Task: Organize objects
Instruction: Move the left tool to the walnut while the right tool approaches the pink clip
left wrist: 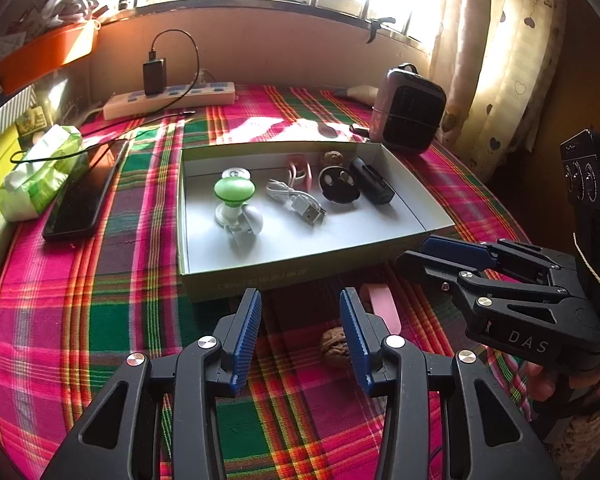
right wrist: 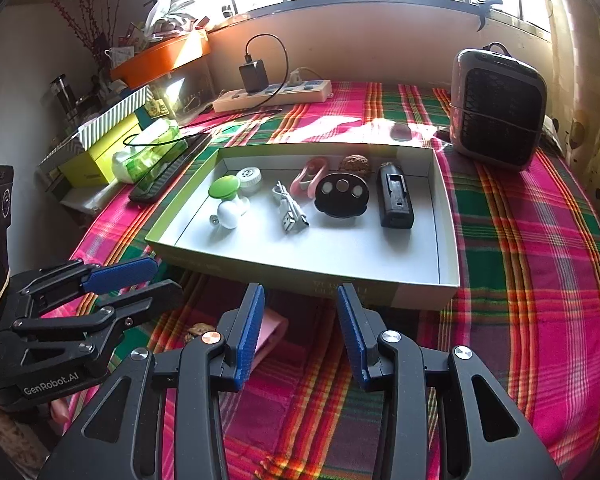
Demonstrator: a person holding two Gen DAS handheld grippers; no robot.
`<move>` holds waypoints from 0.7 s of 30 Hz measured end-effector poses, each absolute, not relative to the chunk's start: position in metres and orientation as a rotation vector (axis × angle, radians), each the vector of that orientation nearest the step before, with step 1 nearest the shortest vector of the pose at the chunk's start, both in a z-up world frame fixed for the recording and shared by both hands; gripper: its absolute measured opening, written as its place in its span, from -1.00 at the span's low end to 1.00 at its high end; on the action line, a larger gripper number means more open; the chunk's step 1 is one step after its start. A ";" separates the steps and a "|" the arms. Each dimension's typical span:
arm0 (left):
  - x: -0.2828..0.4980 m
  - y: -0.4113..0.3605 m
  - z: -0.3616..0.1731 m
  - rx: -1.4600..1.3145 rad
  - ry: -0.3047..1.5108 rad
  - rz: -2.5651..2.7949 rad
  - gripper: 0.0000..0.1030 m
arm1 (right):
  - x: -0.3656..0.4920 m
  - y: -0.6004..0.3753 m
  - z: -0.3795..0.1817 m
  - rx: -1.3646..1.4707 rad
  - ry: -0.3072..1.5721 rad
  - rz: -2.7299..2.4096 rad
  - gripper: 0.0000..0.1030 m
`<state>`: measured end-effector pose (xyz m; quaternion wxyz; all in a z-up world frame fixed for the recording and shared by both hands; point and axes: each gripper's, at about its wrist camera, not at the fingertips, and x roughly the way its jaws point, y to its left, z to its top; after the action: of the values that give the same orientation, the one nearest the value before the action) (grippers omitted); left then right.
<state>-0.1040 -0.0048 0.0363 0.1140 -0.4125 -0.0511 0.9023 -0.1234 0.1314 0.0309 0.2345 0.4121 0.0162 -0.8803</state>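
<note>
A shallow open box (left wrist: 304,248) (right wrist: 340,256) sits on the plaid tablecloth. It holds a green-topped white gadget (left wrist: 234,196) (right wrist: 226,196), a white USB cable (left wrist: 296,200) (right wrist: 290,210), a pink clip (right wrist: 310,178), a black round piece (left wrist: 338,186) (right wrist: 342,194), a black device (left wrist: 372,180) (right wrist: 396,200) and a walnut (right wrist: 355,164). In front of the box, on the cloth, lie a second walnut (left wrist: 334,346) (right wrist: 198,330) and a pink item (left wrist: 382,304) (right wrist: 272,332). My left gripper (left wrist: 300,308) is open above the walnut. My right gripper (right wrist: 300,304) is open, the pink item by its left finger.
A phone (left wrist: 82,196) and tissue pack (left wrist: 40,172) lie left of the box. A power strip with charger (left wrist: 168,98) (right wrist: 272,94) stands at the back. A small heater (left wrist: 408,110) (right wrist: 498,108) stands at the back right. Boxes and an orange tray (right wrist: 160,58) crowd the left.
</note>
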 end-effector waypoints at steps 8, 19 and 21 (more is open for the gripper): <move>-0.103 0.012 0.017 -1.270 -0.126 2.558 -0.23 | -0.114 0.148 0.030 1.129 0.024 -2.474 -0.23; -0.107 0.016 0.013 -1.271 -0.133 2.533 -0.18 | -0.102 0.177 0.038 1.113 -0.065 -2.568 -0.23; -0.108 0.018 0.011 -1.275 -0.136 2.521 -0.18 | -0.101 0.180 0.038 1.116 -0.079 -2.573 -0.23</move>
<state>-0.1079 0.0179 0.0110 0.1561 -0.4453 -0.0475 0.8804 -0.1007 0.1798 0.0377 0.1670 0.3921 -0.0279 -0.9042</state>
